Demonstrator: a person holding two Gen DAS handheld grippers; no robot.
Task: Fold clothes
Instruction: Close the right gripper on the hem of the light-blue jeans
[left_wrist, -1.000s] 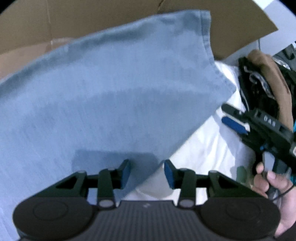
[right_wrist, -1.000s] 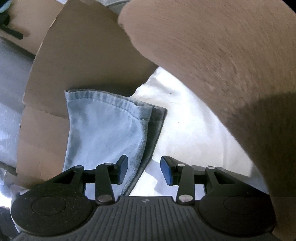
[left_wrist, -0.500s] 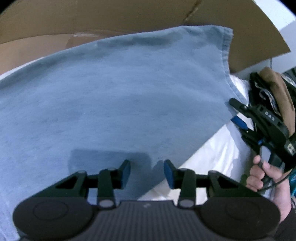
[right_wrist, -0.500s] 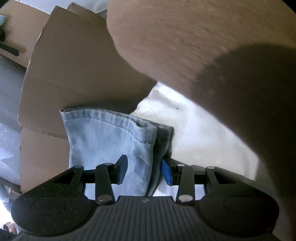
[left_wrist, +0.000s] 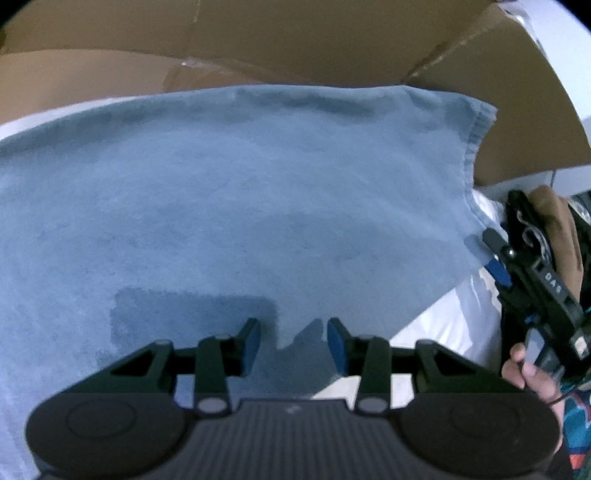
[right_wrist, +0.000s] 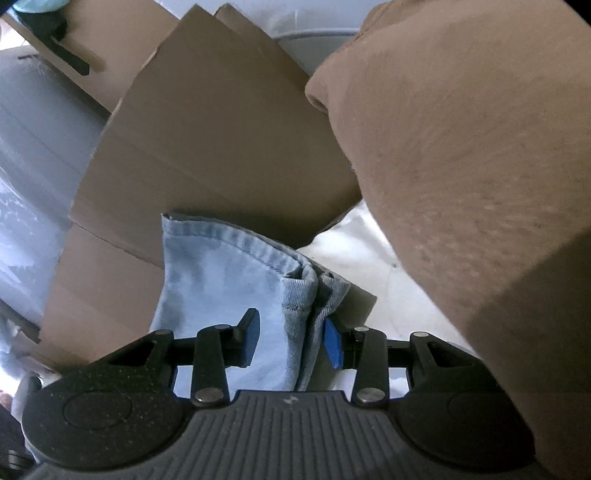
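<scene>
Right gripper jaws, just closing, straddle blue garment hem.

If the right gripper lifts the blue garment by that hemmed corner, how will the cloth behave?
Probably floppy: the blue garment lies draped flat. The doubled hem between the right gripper, whose jaws have just been closing, likely gives firmer purchase. It looks light.

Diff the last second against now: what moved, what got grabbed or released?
The right gripper advanced onto the hemmed corner of the blue garment, which now sits between its fingers; its jaws have just been closing, but aren't visibly clamped yet. In the left wrist view the garment's hemmed edge swung toward the right. Unchanged: the left gripper open over the cloth, cardboard behind, brown fabric alongside.
</scene>
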